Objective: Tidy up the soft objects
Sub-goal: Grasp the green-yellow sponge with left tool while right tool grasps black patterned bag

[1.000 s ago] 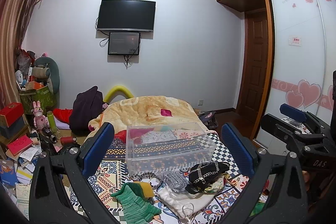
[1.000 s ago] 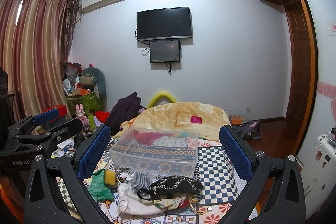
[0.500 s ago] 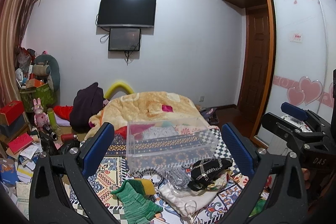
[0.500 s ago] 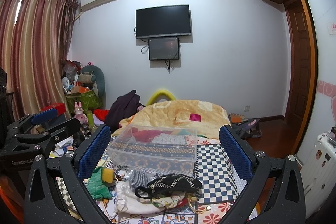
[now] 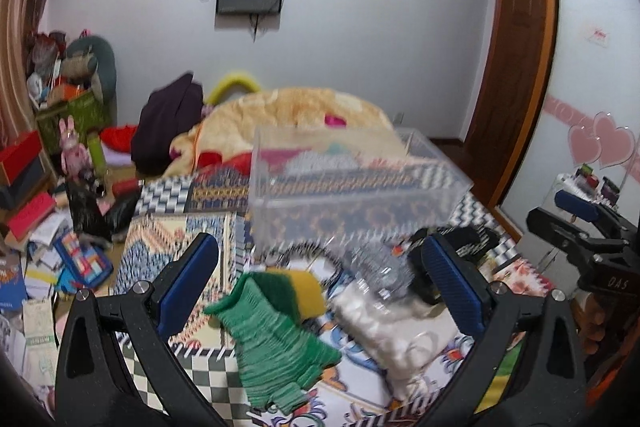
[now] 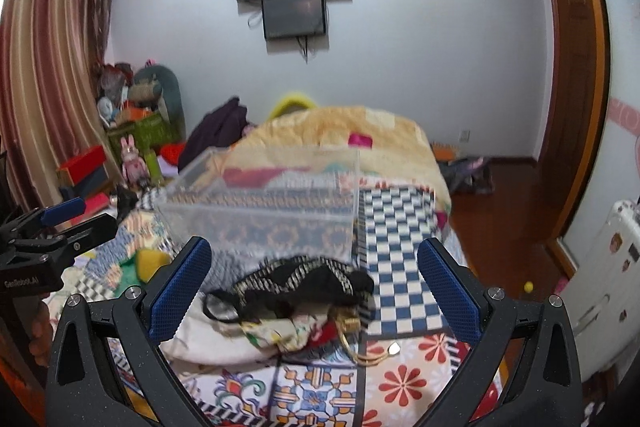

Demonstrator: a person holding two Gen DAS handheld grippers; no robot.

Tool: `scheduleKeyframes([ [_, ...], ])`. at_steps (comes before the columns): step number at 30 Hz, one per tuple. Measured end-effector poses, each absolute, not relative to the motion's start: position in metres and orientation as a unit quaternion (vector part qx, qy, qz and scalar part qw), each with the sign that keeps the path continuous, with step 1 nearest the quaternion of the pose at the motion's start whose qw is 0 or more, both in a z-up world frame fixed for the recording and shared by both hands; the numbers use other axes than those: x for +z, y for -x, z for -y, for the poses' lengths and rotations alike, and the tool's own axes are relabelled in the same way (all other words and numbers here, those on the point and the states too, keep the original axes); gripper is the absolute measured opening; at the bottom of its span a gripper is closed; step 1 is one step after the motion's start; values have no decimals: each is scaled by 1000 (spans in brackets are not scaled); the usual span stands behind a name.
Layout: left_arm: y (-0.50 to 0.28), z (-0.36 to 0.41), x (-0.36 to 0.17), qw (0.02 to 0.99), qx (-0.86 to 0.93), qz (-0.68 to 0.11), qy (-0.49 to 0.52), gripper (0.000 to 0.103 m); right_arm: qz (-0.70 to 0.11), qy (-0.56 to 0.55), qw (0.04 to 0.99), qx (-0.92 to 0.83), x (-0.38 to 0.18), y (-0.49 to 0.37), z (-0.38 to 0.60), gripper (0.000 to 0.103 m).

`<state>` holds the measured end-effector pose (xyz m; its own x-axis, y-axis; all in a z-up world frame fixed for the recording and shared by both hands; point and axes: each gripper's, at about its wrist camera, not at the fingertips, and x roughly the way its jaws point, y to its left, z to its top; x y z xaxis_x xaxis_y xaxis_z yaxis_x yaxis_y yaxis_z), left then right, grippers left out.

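Note:
A clear plastic box (image 5: pixel 352 183) stands on the patterned bedspread; it also shows in the right wrist view (image 6: pixel 272 211). In front of it lies a pile of soft things: a green knitted cloth (image 5: pixel 276 339), a yellow-green sponge (image 5: pixel 304 291), a white drawstring bag (image 5: pixel 392 327) and a black item with gold trim (image 6: pixel 304 287). My left gripper (image 5: pixel 320 287) is open above the green cloth and sponge. My right gripper (image 6: pixel 312 287) is open above the black item. Both are empty.
A yellow blanket (image 6: pixel 340 135) is heaped behind the box. Books, boxes and toys (image 5: pixel 52 227) clutter the floor on the left. A white suitcase (image 6: pixel 604 283) stands on the right, by the wooden door (image 6: pixel 576 67).
Both grippers have moved forward and down toward the pile of soft things, which now looks closer. Both stay open.

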<state>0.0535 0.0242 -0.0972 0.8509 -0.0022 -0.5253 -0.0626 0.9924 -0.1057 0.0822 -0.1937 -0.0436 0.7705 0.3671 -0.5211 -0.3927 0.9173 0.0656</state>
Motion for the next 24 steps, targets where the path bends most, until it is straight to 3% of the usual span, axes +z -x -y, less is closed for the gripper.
scheduleKeyframes([
  [9,-69,-59,-140,941,44,-325,88,101,-323,16,923,207,-70,-103,197,84],
  [11,-74,-64,-145,938,40,-332,95,90,-330,15,920,209,-74,-105,196,78],
  [18,-81,-50,-148,938,15,-333,90,73,-339,1,913,226,-79,-114,194,63],
  [21,-83,-43,-150,937,-1,-339,85,61,-336,9,914,226,-79,-114,191,58],
  [23,-84,-39,-154,933,-8,-349,82,44,-334,15,915,227,-78,-113,189,51],
  [24,-85,-38,-156,932,-10,-354,81,40,-334,18,914,228,-78,-114,187,49],
])
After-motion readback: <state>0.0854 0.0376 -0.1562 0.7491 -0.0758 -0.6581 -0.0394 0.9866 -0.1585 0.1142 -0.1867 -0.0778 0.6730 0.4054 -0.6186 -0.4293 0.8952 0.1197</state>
